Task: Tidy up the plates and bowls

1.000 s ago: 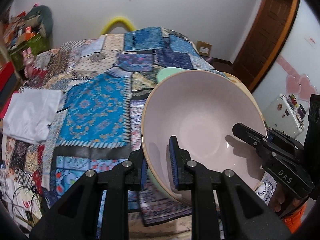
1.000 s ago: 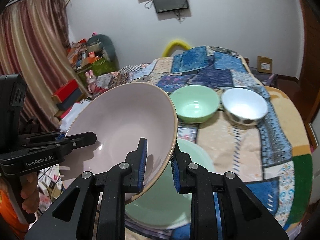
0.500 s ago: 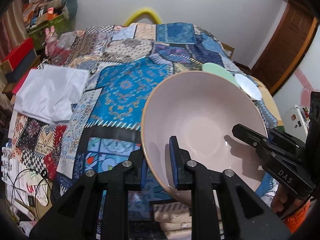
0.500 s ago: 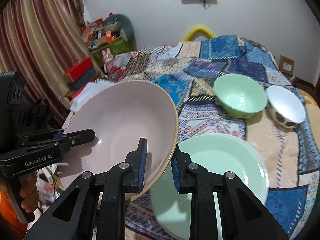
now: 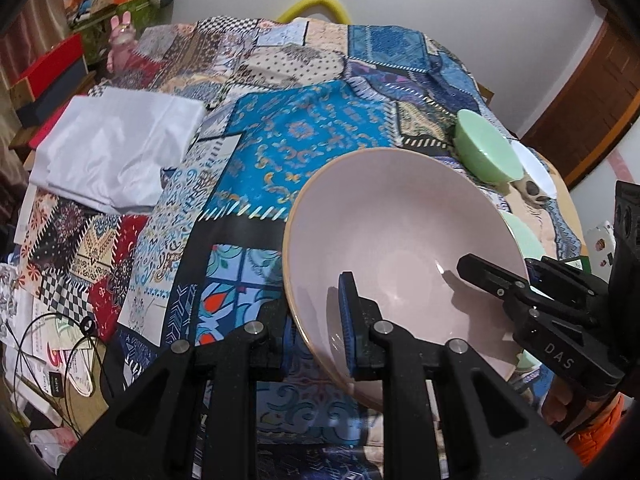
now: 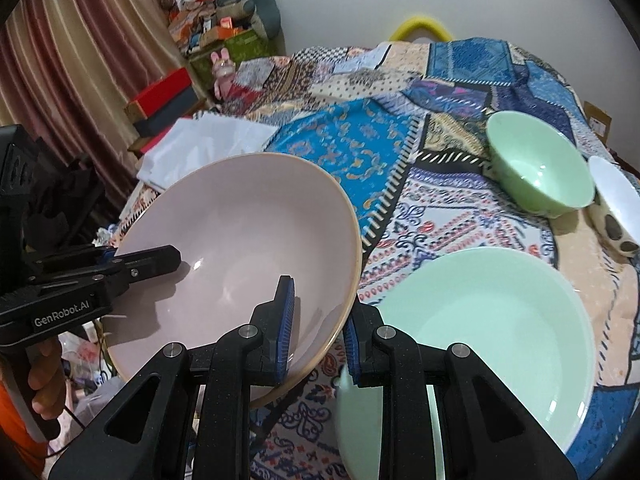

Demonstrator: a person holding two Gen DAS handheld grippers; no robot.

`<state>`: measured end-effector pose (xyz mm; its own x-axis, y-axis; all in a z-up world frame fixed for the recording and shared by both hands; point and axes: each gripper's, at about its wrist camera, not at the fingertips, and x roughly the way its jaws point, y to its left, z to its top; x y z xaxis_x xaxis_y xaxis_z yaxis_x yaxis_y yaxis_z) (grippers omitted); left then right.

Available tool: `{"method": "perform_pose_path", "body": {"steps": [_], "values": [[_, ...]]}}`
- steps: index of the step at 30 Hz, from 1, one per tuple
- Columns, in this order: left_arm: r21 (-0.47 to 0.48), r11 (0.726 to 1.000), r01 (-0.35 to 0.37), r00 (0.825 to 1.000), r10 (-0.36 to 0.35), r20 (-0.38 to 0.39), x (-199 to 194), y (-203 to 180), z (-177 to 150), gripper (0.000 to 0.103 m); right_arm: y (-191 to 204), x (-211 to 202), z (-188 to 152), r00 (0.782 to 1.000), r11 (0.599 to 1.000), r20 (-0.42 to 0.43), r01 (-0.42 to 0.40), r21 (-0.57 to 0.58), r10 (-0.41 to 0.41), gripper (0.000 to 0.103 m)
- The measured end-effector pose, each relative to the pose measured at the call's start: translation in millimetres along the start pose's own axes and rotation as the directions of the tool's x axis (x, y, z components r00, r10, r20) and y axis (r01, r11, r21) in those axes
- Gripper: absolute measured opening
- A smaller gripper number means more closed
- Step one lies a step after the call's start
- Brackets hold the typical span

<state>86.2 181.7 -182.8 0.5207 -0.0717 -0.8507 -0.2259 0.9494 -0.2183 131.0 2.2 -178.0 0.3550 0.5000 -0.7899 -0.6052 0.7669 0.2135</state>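
A large pale pink bowl (image 5: 400, 240) with a tan rim hangs tilted above the patchwork cloth, held from two sides. My left gripper (image 5: 316, 328) is shut on its near rim, one blue pad inside and one outside. My right gripper (image 6: 320, 332) is shut on the opposite rim of the pink bowl (image 6: 240, 248). Each gripper shows in the other's view: the right gripper (image 5: 480, 276) and the left gripper (image 6: 168, 256). A wide green plate (image 6: 480, 340) lies on the cloth just right of the bowl. Further back stand a green bowl (image 6: 540, 176) and a white spotted bowl (image 6: 616, 208).
A folded white cloth (image 5: 112, 148) lies at the left of the patchwork cloth (image 5: 304, 136). Black cables (image 5: 52, 352) and papers lie at the near left edge. Boxes (image 6: 164, 92) and clutter stand by the curtain (image 6: 80, 60). A person's hand (image 6: 44, 384) grips the left tool.
Both grippers have carried the pink bowl left and downward over the cloth. The green plate, earlier partly under the bowl, now lies to its right. Both grips are unchanged.
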Motion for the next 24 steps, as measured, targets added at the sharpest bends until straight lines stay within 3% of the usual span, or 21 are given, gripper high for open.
{"method": "perform_pose_path", "body": {"steps": [11, 24], "values": [[-0.037, 0.999, -0.001, 0.998, -0.001, -0.058, 30, 22, -6, 0.019, 8, 31, 0, 0.997, 0.999, -0.066, 0.024, -0.043, -0.027, 0.020], [-0.016, 1.000, -0.014, 0.999, 0.013, -0.049, 34, 23, -7, 0.019, 8, 40, 1, 0.995, 0.997, -0.091, 0.034, -0.073, -0.040, 0.023]]}}
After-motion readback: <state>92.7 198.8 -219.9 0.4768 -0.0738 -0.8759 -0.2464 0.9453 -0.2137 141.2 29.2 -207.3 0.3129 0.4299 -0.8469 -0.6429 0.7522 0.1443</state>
